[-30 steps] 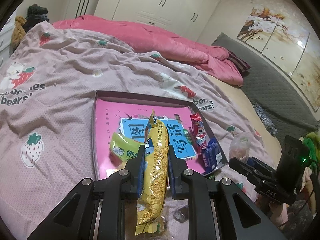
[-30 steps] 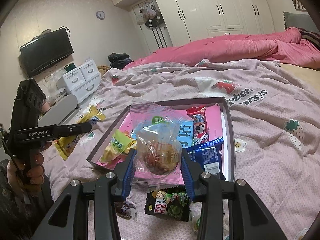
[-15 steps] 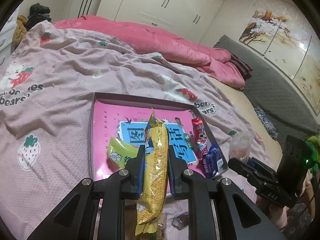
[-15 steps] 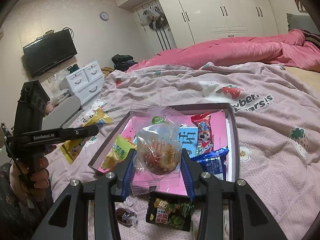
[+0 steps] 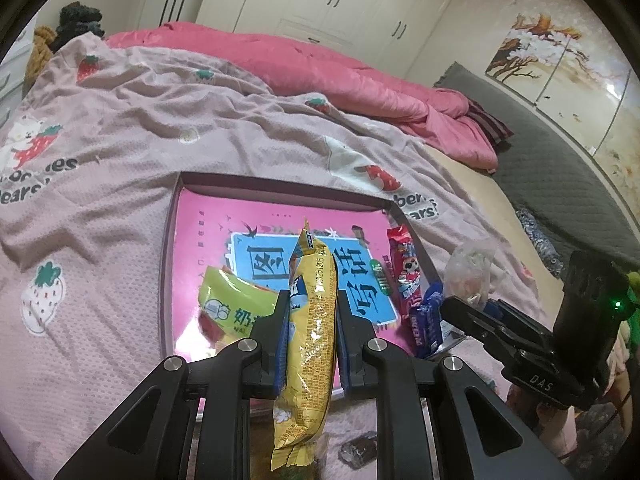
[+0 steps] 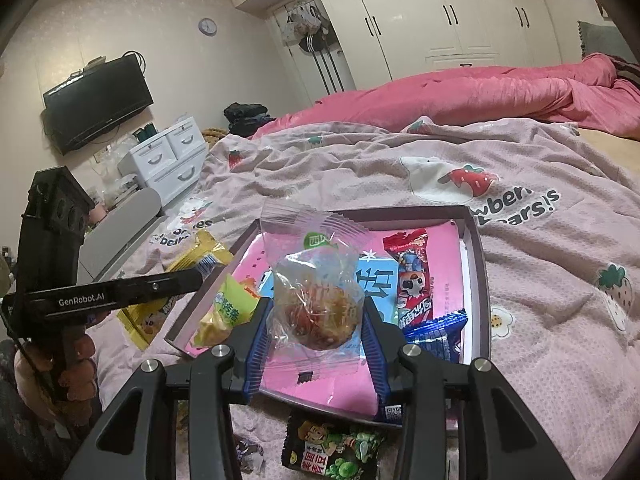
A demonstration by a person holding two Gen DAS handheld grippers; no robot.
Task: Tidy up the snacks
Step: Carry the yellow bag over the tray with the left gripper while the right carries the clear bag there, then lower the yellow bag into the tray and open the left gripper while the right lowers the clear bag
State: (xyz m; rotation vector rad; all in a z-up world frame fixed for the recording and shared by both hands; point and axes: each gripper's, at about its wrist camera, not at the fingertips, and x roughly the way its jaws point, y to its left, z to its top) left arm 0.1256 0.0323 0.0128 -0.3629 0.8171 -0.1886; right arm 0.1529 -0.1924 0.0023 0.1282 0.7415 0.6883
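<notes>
A shallow pink box (image 5: pixel 280 216) (image 6: pixel 478 280) lies on the bed and holds a green-yellow packet (image 5: pixel 228 308) (image 6: pixel 224 312), a red packet (image 5: pixel 404 268) (image 6: pixel 412 276) and a blue packet (image 5: pixel 426 320) (image 6: pixel 436 334). My left gripper (image 5: pixel 309 320) is shut on a long yellow snack bag (image 5: pixel 316 320), held upright over the box's near edge. My right gripper (image 6: pixel 314 320) is shut on a clear-wrapped round pastry (image 6: pixel 316 304) above the box's near side. From the right wrist view the left gripper (image 6: pixel 176 280) and its yellow bag (image 6: pixel 200 256) appear at the left.
A black-green snack packet (image 6: pixel 334 446) and a small dark candy (image 5: pixel 358 448) (image 6: pixel 248 450) lie on the strawberry blanket (image 5: pixel 100 160) in front of the box. A pink duvet (image 5: pixel 320 68) is piled behind. White drawers (image 6: pixel 172 156) stand beside the bed.
Both grippers have drifted forward a little over the box with their snacks; the box looks closer and lower in both views. Grips are unchanged.
</notes>
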